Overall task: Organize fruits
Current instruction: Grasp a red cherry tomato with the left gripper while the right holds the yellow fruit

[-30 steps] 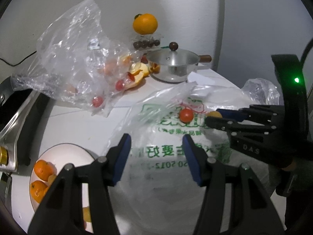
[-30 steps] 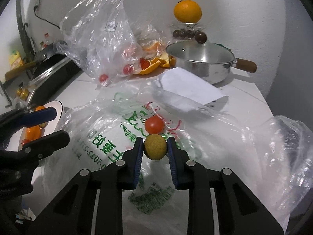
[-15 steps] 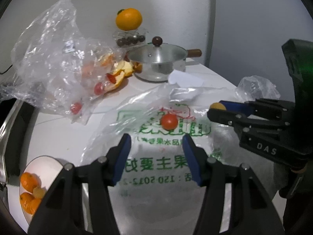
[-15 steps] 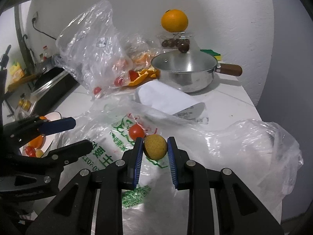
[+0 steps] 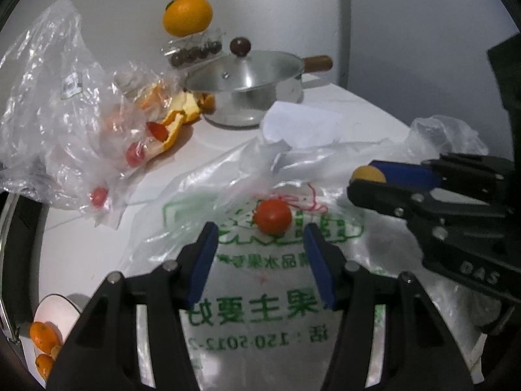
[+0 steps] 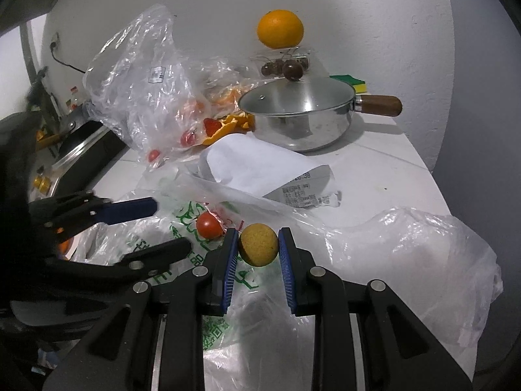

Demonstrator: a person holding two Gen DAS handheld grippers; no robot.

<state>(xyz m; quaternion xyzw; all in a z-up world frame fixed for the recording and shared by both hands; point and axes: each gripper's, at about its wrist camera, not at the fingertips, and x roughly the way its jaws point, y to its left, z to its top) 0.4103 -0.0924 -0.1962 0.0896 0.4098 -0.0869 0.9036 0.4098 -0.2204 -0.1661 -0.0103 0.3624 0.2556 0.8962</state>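
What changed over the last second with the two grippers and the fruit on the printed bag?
The open left gripper closed in on the small red tomato lying on the green-printed plastic bag; nothing gripped yet. The right gripper stayed shut on the small yellow round fruit. Tomato, bag and lidded steel saucepan unmoved.

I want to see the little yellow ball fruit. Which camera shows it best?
The right wrist view. The yellow fruit sits whole and close, pinched in the right gripper. The left wrist view shows only a small yellow sliver peeking past that gripper's fingers, off to the side.
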